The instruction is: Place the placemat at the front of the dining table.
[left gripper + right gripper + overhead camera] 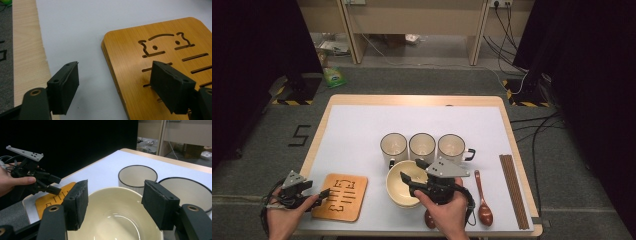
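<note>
Jaws of the right tool (113,205) stand wide with nothing gripped, hovering just above the cream bowl (404,184), which sits on the white mat near the table's (412,100) front edge, just in front of three mugs (422,146). By the look of it, the step in hand is the approach to the bowl; the next move calls for lowering one jaw inside the rim and one outside, then closing on the wall without tipping it.

Left tool (115,87) also stands wide and holds nothing, one jaw over the mat, the other over the wooden trivet (160,57) at the front left.

Near side of the bowl is covered by the right hand (447,210) in the high view. A dark rounded thing below that hand is too hidden to name. Spoon (482,200) and chopsticks (513,190) lie to the right.
</note>
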### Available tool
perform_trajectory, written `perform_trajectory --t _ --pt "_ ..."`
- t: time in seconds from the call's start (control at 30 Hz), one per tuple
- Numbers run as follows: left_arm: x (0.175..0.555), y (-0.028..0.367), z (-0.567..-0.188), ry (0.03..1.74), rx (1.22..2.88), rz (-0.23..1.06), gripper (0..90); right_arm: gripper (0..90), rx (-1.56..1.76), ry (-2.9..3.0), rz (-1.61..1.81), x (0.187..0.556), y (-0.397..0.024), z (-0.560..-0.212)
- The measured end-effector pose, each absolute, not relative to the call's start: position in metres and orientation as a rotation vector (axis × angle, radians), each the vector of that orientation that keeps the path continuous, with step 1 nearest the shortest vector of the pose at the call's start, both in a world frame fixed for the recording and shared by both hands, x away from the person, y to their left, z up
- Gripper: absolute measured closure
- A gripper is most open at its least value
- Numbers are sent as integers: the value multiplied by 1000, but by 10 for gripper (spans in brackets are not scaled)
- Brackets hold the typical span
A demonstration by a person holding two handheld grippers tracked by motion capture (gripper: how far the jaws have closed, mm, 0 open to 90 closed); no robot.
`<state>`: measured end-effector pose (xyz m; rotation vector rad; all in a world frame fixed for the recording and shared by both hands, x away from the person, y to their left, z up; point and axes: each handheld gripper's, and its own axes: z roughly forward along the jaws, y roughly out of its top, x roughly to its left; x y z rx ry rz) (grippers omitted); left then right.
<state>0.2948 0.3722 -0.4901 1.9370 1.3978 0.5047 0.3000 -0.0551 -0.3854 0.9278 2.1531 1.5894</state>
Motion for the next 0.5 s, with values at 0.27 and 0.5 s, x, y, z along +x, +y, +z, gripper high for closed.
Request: perform_trajectory --t 0.27,0.5 --pt "296 372 -491 1402 1928 491 228 362 913 2167 1605 300 -44 -383" --pt "296 371 -490 1399 1936 475 231 365 888 2178 1625 300 -32 -381"
